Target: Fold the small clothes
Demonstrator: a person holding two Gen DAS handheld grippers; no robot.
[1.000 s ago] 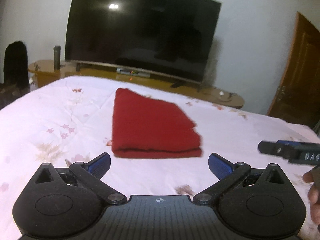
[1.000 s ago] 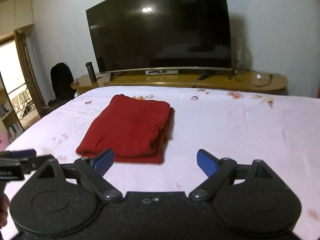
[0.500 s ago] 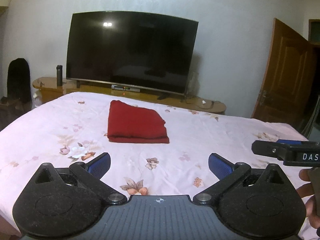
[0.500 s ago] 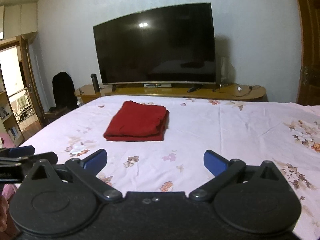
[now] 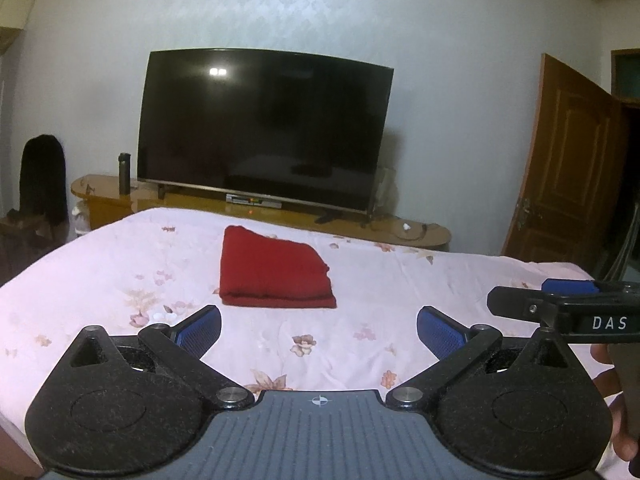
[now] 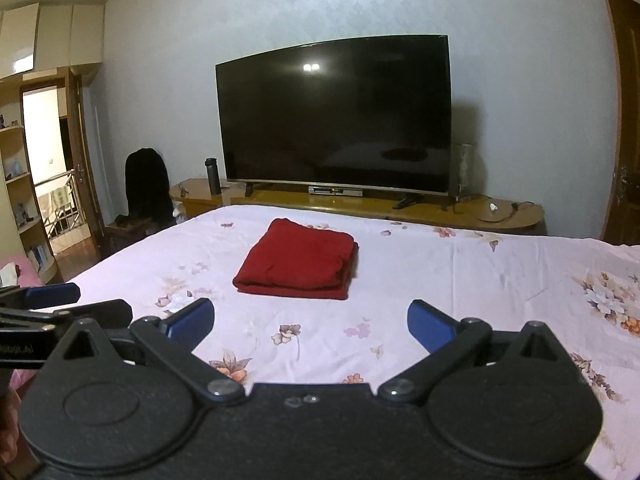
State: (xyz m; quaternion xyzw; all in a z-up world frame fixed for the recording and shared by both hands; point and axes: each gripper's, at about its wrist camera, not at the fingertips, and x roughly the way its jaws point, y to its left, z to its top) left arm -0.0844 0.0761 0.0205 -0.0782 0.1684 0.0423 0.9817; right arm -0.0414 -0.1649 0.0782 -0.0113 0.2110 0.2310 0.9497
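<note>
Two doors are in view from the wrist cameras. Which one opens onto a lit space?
The doorway at the far left of the right wrist view, beside the shelves: bright, with a railing behind it. The brown panelled door on the other side opens onto darkness.

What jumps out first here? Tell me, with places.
A neatly folded dark red cloth lies alone on the pale pink floral bedsheet. Behind the bed a big black curved television stands on a long wooden cabinet. Both blue-padded grippers, left and right, are open and empty.
</note>
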